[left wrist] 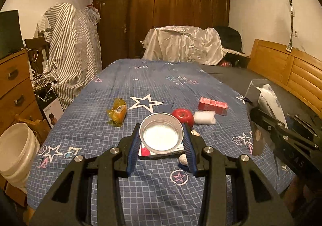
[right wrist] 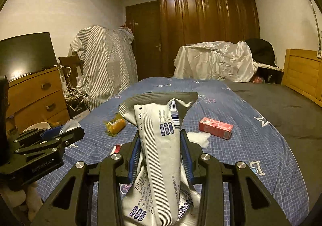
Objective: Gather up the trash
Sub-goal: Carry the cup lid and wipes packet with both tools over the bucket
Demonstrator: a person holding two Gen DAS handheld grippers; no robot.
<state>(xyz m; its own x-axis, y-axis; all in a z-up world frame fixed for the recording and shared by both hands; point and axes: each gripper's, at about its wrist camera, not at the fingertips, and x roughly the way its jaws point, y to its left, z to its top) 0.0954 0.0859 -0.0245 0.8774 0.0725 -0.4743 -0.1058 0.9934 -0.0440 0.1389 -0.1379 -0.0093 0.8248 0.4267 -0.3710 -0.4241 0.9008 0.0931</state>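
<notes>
Left wrist view shows the left gripper (left wrist: 161, 137) with its ribbed blue pads pressed against the sides of a small round plastic cup (left wrist: 161, 134), clear-walled and shallow, its inside pale and milky; the cup sits tilted toward the camera, above the blue bedsheet (left wrist: 140, 189) printed with a white grid and stars. Beneath the cup lies a flat red-and-white packet (left wrist: 145, 151), and beside the right finger a small white crumpled ball (left wrist: 183, 160). Farther out on the sheet are a glossy red apple (left wrist: 183, 116), a white fluffy wad (left wrist: 205, 117) touching it, a rectangular red carton (left wrist: 213, 105) and a crinkled yellow wrapper (left wrist: 117, 111). In the right wrist view the right gripper (right wrist: 160, 146) is clamped on a creased white foil pouch (right wrist: 159, 145), printed with blue text and a comb-like stripe, standing upright between the pads with its torn silver mouth flaring open at the top. A white plastic bucket (left wrist: 14, 149) stands on the floor left of the bed.
</notes>
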